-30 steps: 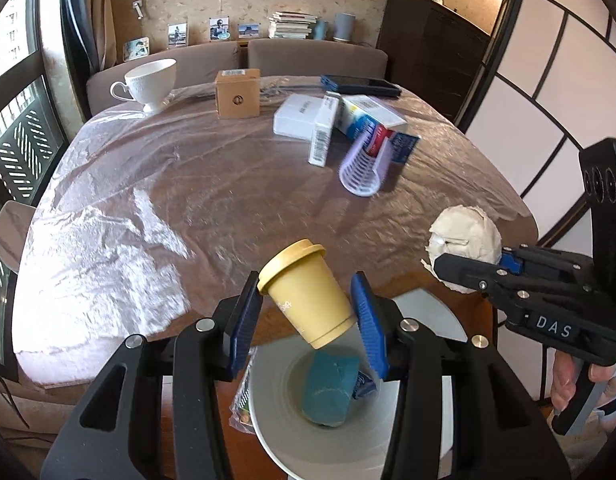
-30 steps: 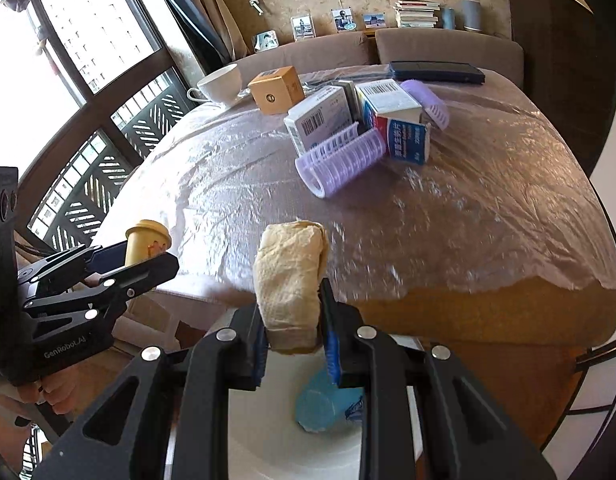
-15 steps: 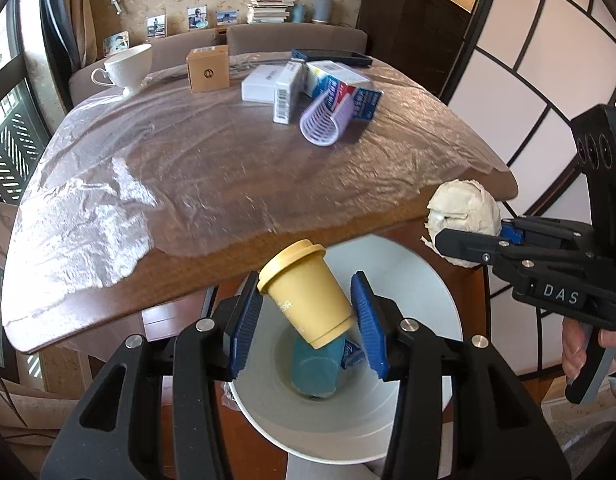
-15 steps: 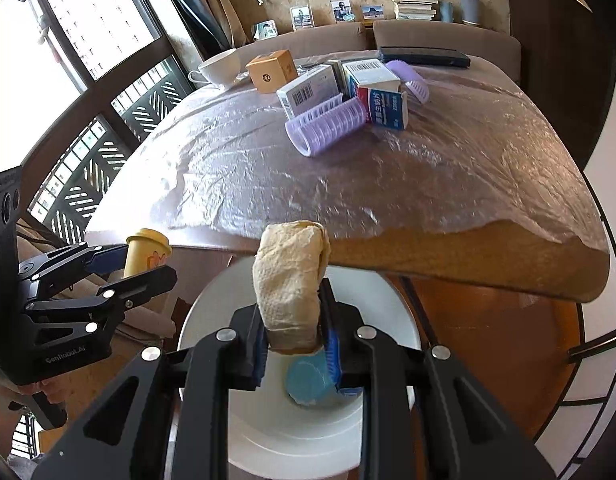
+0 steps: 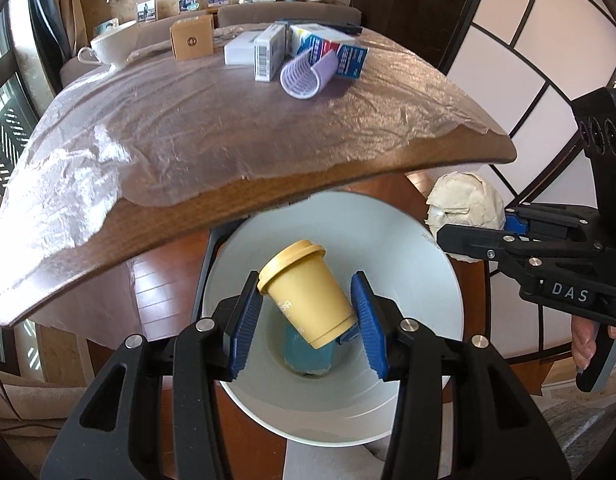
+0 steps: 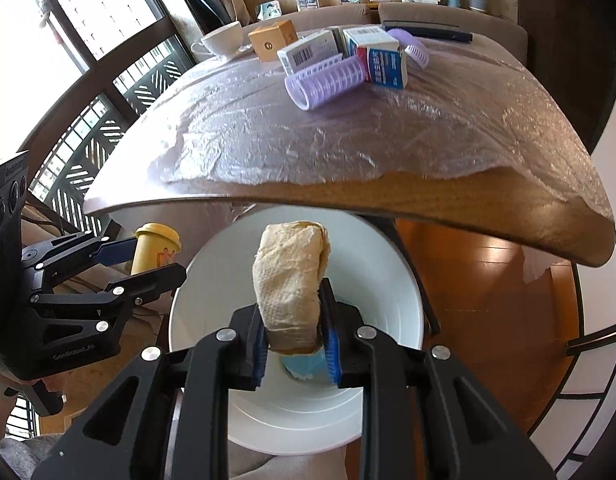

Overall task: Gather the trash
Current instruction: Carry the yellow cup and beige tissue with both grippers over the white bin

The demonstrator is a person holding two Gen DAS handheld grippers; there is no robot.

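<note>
Two hand-held grippers hang side by side over a white bin (image 5: 435, 264) that stands on the wooden floor just below the near edge of the tabletop (image 5: 236, 200), each carrying one piece of trash. The left gripper (image 5: 306, 312) pinches a yellow lidded cup (image 5: 306, 300) between its blue pads; the cup sits tilted, lid up and away from the camera, base down toward the bin's mouth, so it looks set to drop straight in once the pads part. The right gripper (image 6: 294, 334) has its pads pressed tight on a crumpled paper wad (image 6: 290, 280), gripped by its lower end so most of it stands up above the fingers, also directly over the bin's opening. Something blue-green (image 5: 308, 350) already lies at the bottom of the bin; what it is cannot be made out. Holding both items above the same opening suggests they are meant to be released there together or one after the other. On the tabletop, which is covered by wrinkled clear plastic film, the remaining things sit well away at the far side: a lilac hair roller (image 5: 306, 74), several small cartons (image 5: 268, 54), a brown box (image 5: 192, 38) and a white teacup (image 5: 110, 46). Whether any of those count as trash is not clear from here.
</note>
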